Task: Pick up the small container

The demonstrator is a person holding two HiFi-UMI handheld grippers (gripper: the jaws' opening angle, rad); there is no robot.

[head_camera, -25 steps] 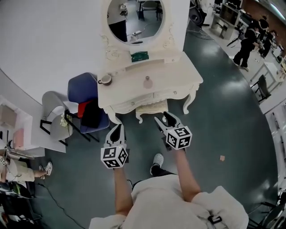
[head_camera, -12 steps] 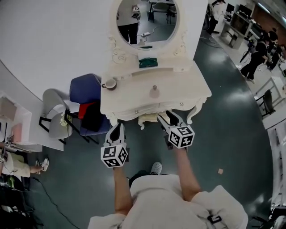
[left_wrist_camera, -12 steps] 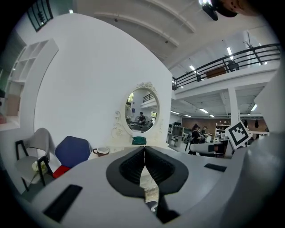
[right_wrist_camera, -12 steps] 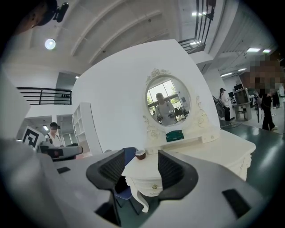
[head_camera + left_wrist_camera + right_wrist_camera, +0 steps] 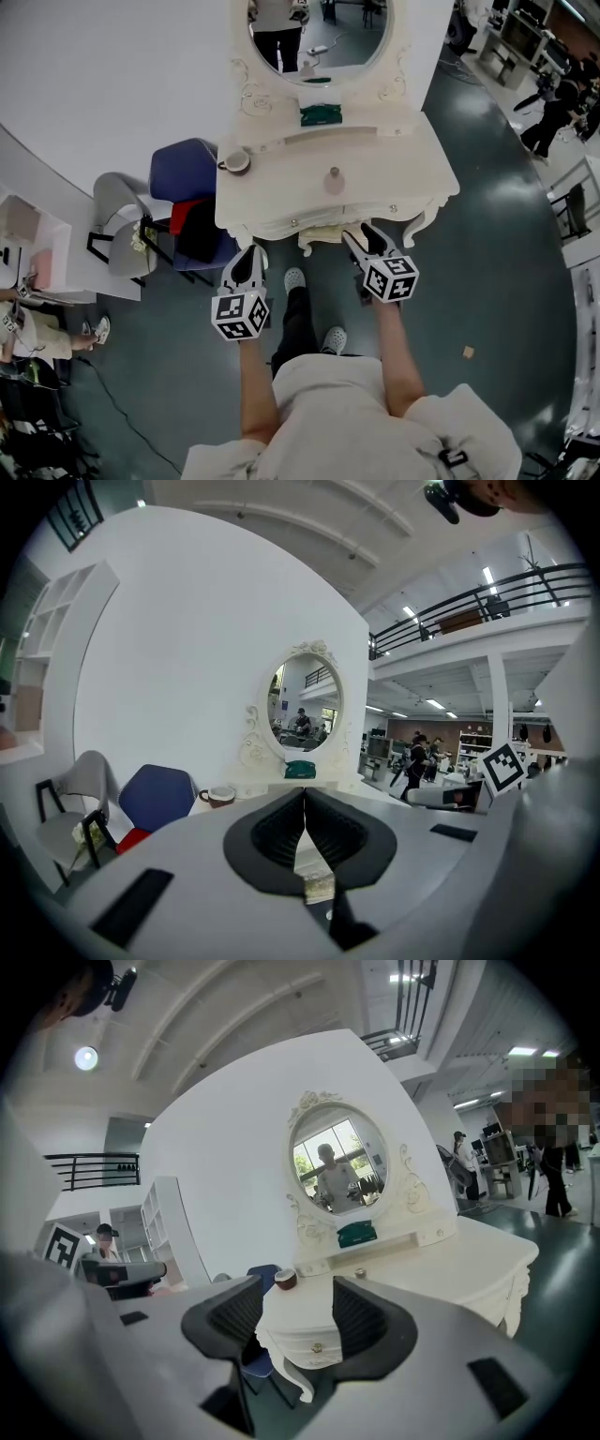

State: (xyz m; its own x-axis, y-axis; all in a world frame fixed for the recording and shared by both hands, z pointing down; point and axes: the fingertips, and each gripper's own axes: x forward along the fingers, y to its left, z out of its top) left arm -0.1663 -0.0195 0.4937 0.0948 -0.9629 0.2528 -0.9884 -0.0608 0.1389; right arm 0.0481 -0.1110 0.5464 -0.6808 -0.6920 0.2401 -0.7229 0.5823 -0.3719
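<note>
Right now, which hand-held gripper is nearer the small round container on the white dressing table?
Right. The right hand-held gripper is at the front of the white dressing table, near the small round container; the left hand-held gripper is off its front-left corner.

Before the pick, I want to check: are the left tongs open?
No, the left tongs are closed tip to tip, holding nothing.
</note>
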